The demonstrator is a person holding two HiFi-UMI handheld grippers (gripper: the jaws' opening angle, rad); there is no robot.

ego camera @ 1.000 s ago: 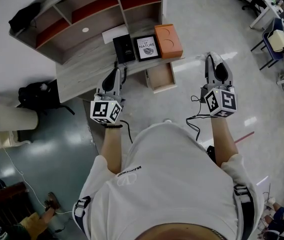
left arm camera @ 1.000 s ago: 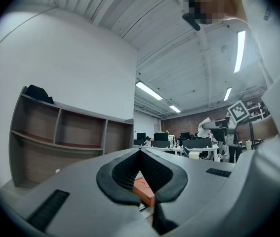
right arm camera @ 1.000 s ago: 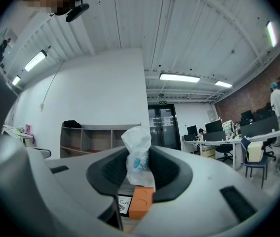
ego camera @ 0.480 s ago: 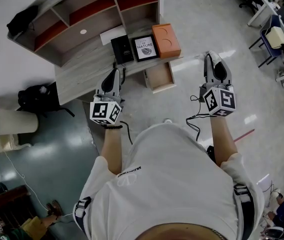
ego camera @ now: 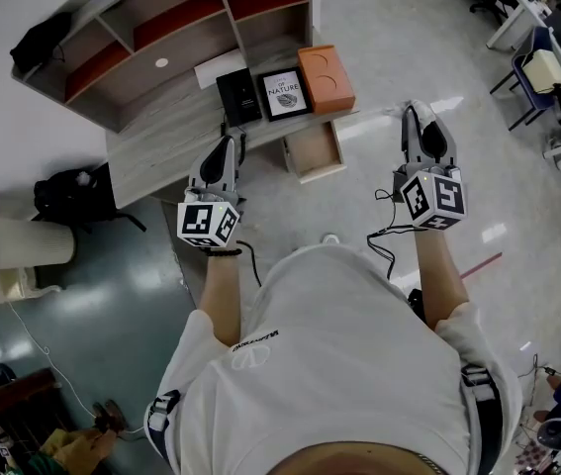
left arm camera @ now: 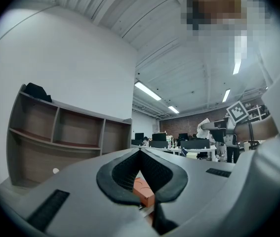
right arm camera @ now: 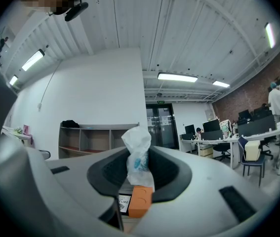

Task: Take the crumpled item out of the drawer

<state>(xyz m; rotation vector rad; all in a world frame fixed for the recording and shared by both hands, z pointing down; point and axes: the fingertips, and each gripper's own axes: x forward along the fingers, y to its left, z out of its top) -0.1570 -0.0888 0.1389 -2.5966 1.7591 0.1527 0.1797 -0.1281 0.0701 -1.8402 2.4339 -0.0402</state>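
While the person in the white shirt (ego camera: 329, 364) is standing back from the desk, both arms are reaching forward with the tongs level. The right gripper (right arm camera: 139, 151) is pinching a crumpled white plastic wad with blue print (right arm camera: 138, 157) between its pads. The task's thing is therefore riding in the air off to the right, clear of the drawer, with most of it poking up past the jaw tips. A light pinch is probably enough, since the wad looks soft and nearly weightless. The left gripper (left arm camera: 140, 151) is holding its jaws together on nothing, seemingly idling as the spare hand. Beyond them, the small pale wooden drawer (ego camera: 318, 152) is hanging open under the grey wood-grain desk (ego camera: 151, 146), so the removal looks done. Farther on, an orange box with two round dents (ego camera: 326, 78), a framed print (ego camera: 285, 94) and a black box (ego camera: 239, 97) are sitting in a row on the desk, in front of the open wooden shelf unit (ego camera: 181, 28).
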